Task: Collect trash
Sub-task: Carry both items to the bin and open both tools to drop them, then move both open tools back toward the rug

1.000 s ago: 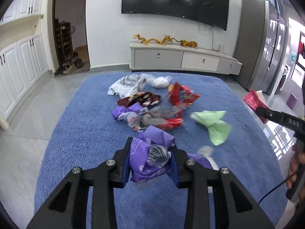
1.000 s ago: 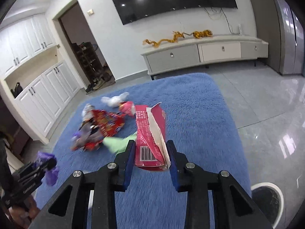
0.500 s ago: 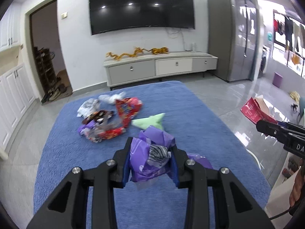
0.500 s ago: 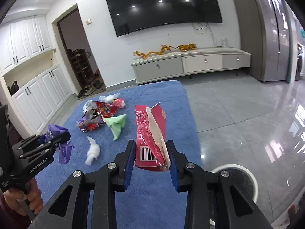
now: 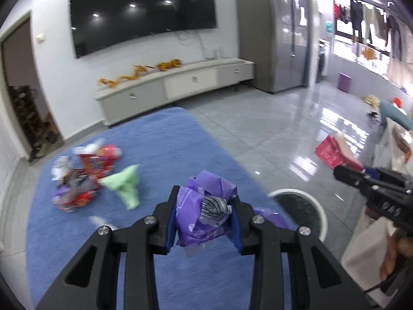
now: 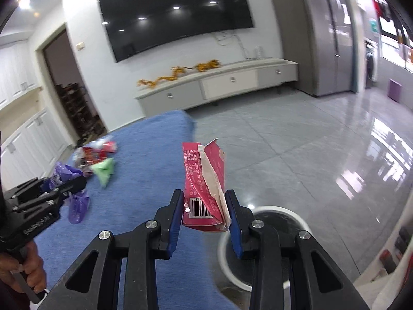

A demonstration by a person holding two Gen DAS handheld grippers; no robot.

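My left gripper (image 5: 204, 219) is shut on a crumpled purple wrapper (image 5: 204, 214), held above the blue rug (image 5: 165, 149). My right gripper (image 6: 205, 222) is shut on a torn red carton (image 6: 204, 188), held beside and partly over a white-rimmed trash bin (image 6: 268, 242). The bin (image 5: 299, 206) also shows in the left wrist view, off the rug's right edge. A pile of wrappers (image 5: 82, 175) and a green bag (image 5: 126, 186) lie on the rug to the left. In the right wrist view the left gripper (image 6: 77, 183) shows at far left with its purple wrapper (image 6: 64, 173).
A grey TV cabinet (image 5: 175, 85) stands against the far wall under a wall TV (image 5: 142, 13). Glossy grey tile floor (image 6: 322, 142) lies right of the rug. A tall grey fridge (image 5: 273, 31) is at the back right. White furniture (image 5: 374, 245) stands near the bin.
Both grippers have swung right with their loads still held. The trash bin has come closer in the right wrist view and has entered the left wrist view; the wrapper pile has shifted left.
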